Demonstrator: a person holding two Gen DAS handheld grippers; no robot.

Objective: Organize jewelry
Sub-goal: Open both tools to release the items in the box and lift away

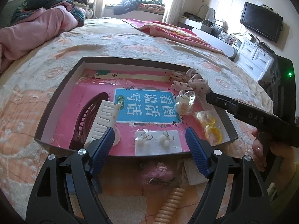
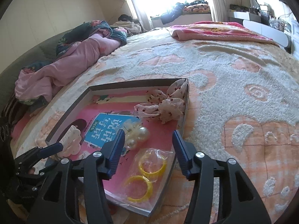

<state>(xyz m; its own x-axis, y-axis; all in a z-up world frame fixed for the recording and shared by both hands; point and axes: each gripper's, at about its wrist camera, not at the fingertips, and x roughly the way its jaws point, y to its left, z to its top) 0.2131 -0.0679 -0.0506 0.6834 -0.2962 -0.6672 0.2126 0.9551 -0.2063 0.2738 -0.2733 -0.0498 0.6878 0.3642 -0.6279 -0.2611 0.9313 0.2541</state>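
A shallow box (image 1: pixel 56 104) with a pink book cover as its floor lies on the bed. In it are a card of pearl earrings (image 1: pixel 158 141), a white comb (image 1: pixel 102 121), a dark hair clip (image 1: pixel 84 119), bagged pearl earrings (image 1: pixel 185 100), bagged yellow rings (image 1: pixel 211 127) and a floral scrunchie (image 1: pixel 194 82). My left gripper (image 1: pixel 149 143) is open and empty over the box's near edge, above the earring card. My right gripper (image 2: pixel 148 149) is open and empty above the yellow rings (image 2: pixel 147 169), beside the pearls (image 2: pixel 138 136). The scrunchie (image 2: pixel 164 104) lies in the far corner.
The box (image 2: pixel 71 108) rests on a peach and white bedspread (image 2: pixel 243 93). A pink fuzzy clip (image 1: pixel 158 169) and a ribbed beige handle (image 1: pixel 172 203) lie in front of the box. Pink bedding (image 1: pixel 33 28) is piled at the left. A television (image 1: pixel 261 22) and drawers (image 1: pixel 256 57) stand right.
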